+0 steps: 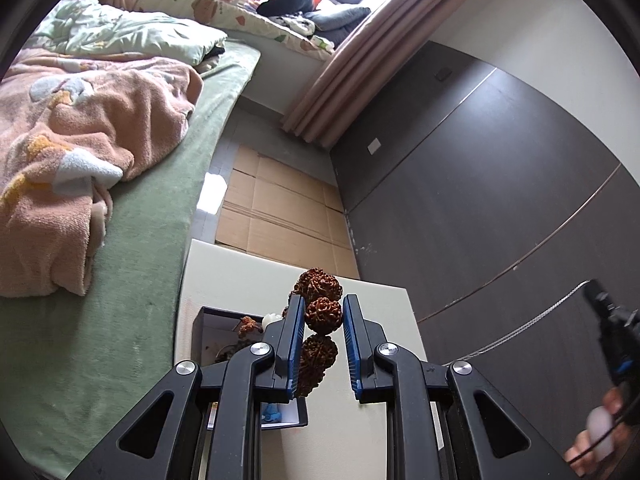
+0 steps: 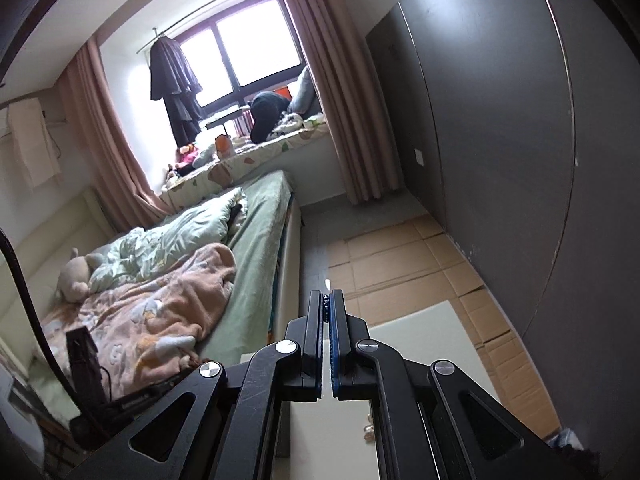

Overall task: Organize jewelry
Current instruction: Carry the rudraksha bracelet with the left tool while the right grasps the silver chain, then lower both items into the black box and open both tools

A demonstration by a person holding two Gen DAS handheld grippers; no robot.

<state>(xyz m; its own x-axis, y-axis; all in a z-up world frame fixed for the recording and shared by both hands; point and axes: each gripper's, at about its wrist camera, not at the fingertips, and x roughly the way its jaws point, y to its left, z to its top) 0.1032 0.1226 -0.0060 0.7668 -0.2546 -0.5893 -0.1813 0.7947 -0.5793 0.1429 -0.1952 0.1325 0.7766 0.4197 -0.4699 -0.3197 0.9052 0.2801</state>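
A string of big, wrinkled brown beads (image 1: 320, 354) hangs between the blue pads of my left gripper (image 1: 323, 299), which is shut on the middle bead, above a white table top (image 1: 380, 408). Below and to the left stands an open dark box (image 1: 199, 326) with a few jewelry pieces inside. My right gripper (image 2: 327, 294) is shut on a thin chain of small beads (image 2: 326, 307) pinched near its tips. In the left wrist view that gripper (image 1: 600, 304) is raised at the right edge, and the thin silvery chain (image 1: 532, 320) trails from it down toward the table.
A bed with a green sheet (image 1: 152, 248) and a pink blanket (image 1: 80, 152) lies left of the table. Flattened cardboard (image 1: 276, 208) covers the floor beyond it. A dark wardrobe wall (image 1: 500, 184) runs along the right. A hand (image 1: 596, 440) grips the right tool.
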